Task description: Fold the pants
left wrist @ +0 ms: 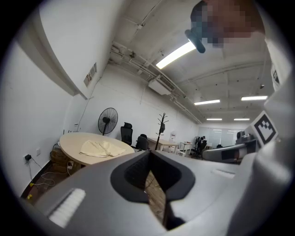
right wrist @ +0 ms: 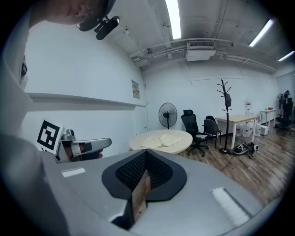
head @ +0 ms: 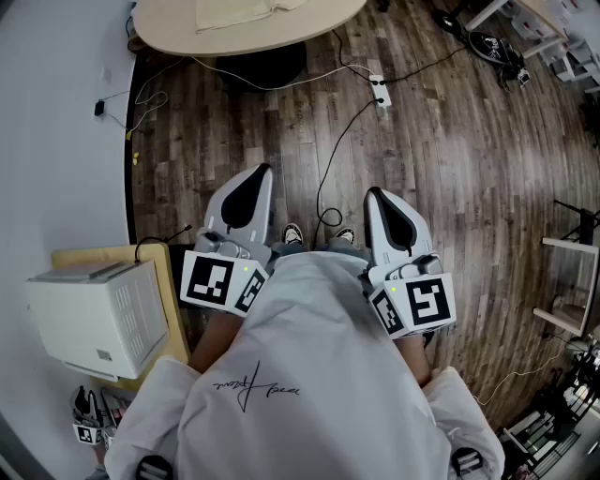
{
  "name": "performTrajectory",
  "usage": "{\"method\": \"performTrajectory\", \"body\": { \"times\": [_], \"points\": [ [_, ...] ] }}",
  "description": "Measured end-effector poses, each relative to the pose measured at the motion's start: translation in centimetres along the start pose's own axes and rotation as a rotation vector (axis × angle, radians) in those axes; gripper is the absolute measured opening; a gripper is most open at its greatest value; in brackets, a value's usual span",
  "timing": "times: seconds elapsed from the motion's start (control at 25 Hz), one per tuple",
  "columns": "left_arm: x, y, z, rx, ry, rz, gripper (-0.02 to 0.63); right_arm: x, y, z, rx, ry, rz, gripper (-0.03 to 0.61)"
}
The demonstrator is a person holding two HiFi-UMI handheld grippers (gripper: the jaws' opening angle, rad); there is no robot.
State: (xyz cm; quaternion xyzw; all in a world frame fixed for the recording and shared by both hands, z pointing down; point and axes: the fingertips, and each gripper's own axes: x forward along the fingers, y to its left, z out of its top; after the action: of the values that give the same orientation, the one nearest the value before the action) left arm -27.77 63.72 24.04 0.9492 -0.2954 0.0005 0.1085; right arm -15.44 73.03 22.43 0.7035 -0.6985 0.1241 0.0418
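Pants point(head: 234, 11) lying loosely bunched on round table point(head: 178, 39) at twelve o'clock of the head view, well apart from both tools; left gripper point(head: 263, 171) at eleven o'clock, jaws pressed together on nothing; right gripper point(head: 374, 193) at two o'clock, likewise closed and empty; both aimed toward the table; printer point(head: 94, 319) at eight o'clock; wooden floor point(head: 450, 141) between.

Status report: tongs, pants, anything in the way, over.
Left tongs shut, right tongs shut, both empty. Pants on table ahead, not held. Cables on floor between.
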Motion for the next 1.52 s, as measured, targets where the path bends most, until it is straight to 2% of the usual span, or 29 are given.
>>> {"method": "performTrajectory", "body": {
  "times": [0.2, 0.36, 0.8, 1.04, 1.2, 1.52],
  "points": [
    [-0.1, 0.5, 0.2, 0.002, 0.001, -0.006, 0.034, 0.5, 0.6, 0.2, -0.006, -0.005, 0.001, -0.002],
    [-0.2, 0.9, 0.1, 0.003, 0.006, -0.008, 0.031, 0.7, 0.6, 0.2, 0.045, -0.025, 0.007, -0.002],
    [2.2, 2.9, -0.1, 0.001, 0.033, 0.004, 0.031, 4.2, -2.0, -0.1, 0.105, -0.002, 0.0, -0.002],
    [5.9, 4.6, 1.1, -0.019, 0.008, -0.013, 0.031, 8.7, -2.6, 0.6, 0.112, 0.014, 0.098, 0.0],
    [9.4, 6.0, 1.9, -0.039, 0.003, -0.025, 0.031, 12.3, -4.4, 1.3, 0.119, 0.021, 0.105, 0.0],
    [16.3, 9.7, 4.0, -0.036, 0.01, 0.024, 0.031, 19.4, -8.1, 3.7, 0.134, 0.036, 0.145, -0.001]
  ]
}}
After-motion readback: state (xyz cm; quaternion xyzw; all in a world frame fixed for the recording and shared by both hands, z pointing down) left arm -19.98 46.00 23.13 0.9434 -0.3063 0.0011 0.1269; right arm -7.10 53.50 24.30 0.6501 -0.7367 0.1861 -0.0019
